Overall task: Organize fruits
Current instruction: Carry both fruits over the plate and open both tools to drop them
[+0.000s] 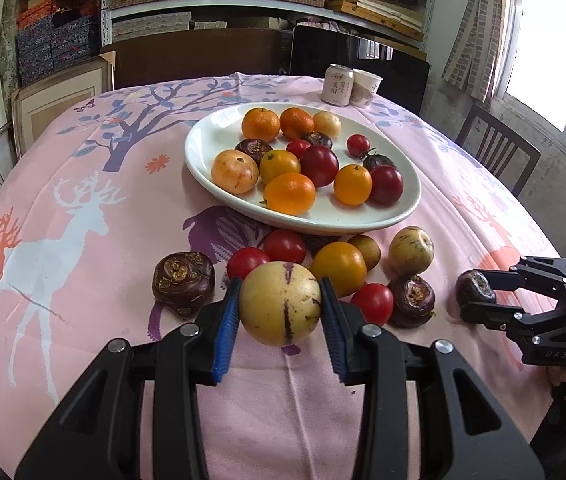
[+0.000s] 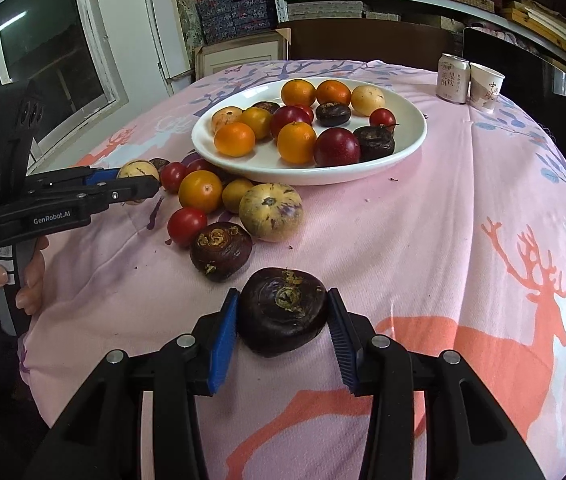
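Left wrist view showed the left tool (image 1: 279, 305) clamped on a pale yellow streaked fruit (image 1: 279, 303) at 6 o'clock, loose fruits just beyond, then the white plate (image 1: 203, 148) of fruit at 12 o'clock on the table (image 1: 83, 168). At 3 o'clock, the right tool (image 2: 282, 310) gripped a dark water chestnut (image 2: 283, 310).

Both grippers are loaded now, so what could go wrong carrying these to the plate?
1. The white plate is already crowded; a dropped pepino melon could knock cherry tomatoes off.
2. The dark water chestnut is lumpy and may slip from the right gripper.
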